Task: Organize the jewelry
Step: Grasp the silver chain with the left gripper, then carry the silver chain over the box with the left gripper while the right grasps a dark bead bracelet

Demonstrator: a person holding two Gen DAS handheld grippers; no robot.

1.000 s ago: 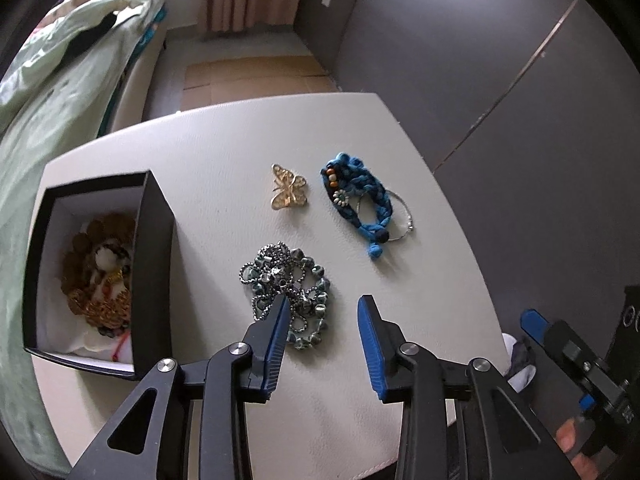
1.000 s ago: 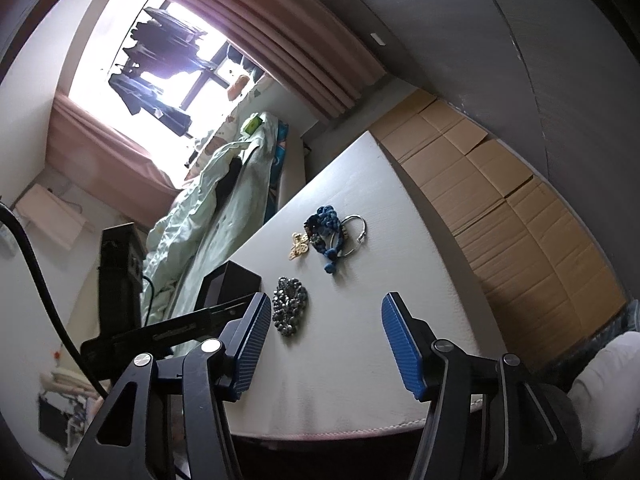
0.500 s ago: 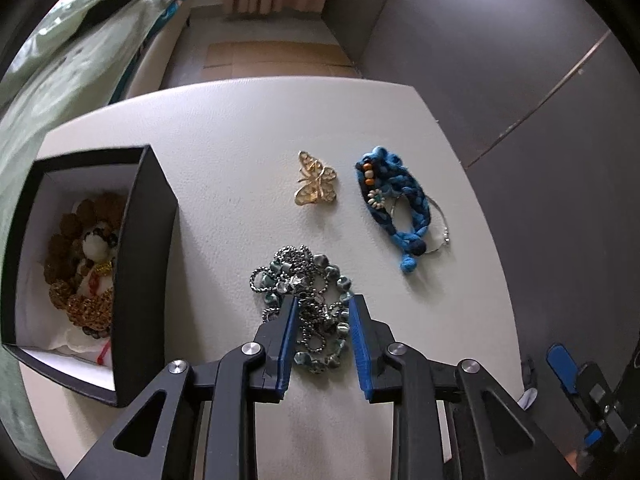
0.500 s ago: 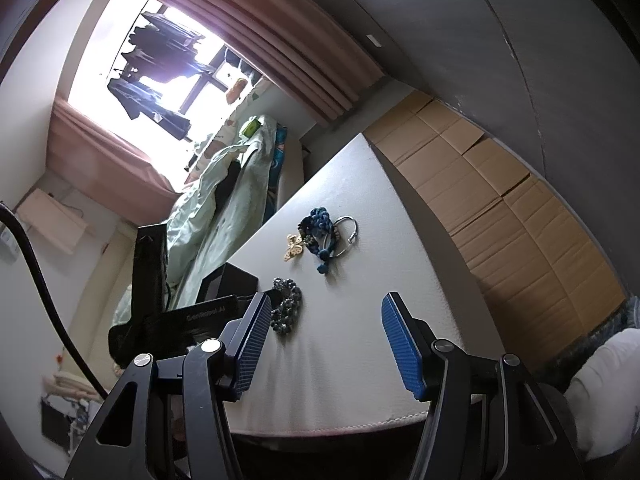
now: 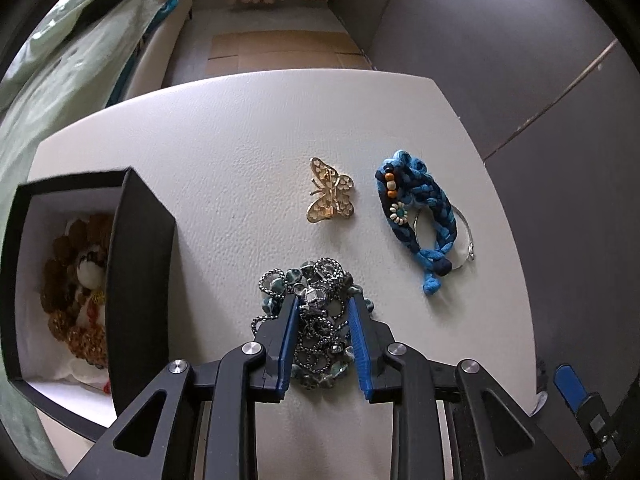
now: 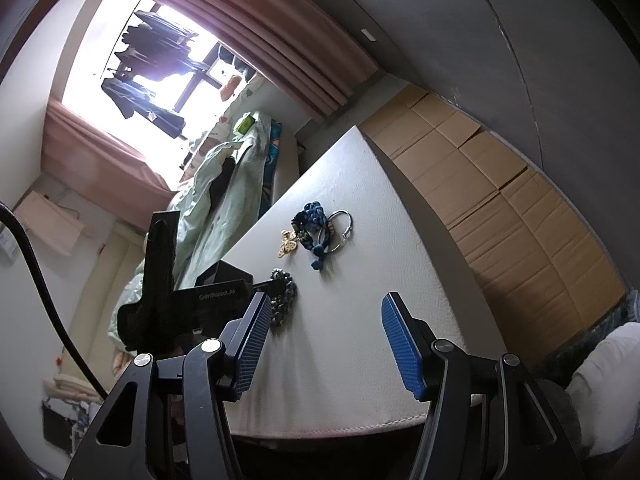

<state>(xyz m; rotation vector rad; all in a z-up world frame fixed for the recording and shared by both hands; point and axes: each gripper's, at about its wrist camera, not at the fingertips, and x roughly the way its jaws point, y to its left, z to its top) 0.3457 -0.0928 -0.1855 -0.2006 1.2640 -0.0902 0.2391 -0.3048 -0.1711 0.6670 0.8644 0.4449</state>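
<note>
A heap of grey-green bead and chain necklace (image 5: 316,304) lies on the white table (image 5: 240,152). My left gripper (image 5: 322,302) straddles this heap, its blue pads narrowed against both sides of it. A gold butterfly brooch (image 5: 330,196) and a blue braided bracelet (image 5: 420,208) over a silver hoop lie beyond. An open black box (image 5: 140,264) at the left holds brown and gold jewelry (image 5: 76,280). My right gripper (image 6: 320,340) is open and empty above the table's near edge. The necklace (image 6: 282,300), brooch (image 6: 288,244) and bracelet (image 6: 314,224) show in its view.
A bed with a green cover (image 5: 60,64) runs along the table's left side. Cardboard sheets (image 6: 500,200) cover the floor to the right, by a grey wall. The left gripper's body (image 6: 180,300) stands at the left in the right wrist view.
My left gripper moved forward and down onto the bead necklace and its jaws narrowed around the heap. My right gripper has stayed open and has barely moved.
</note>
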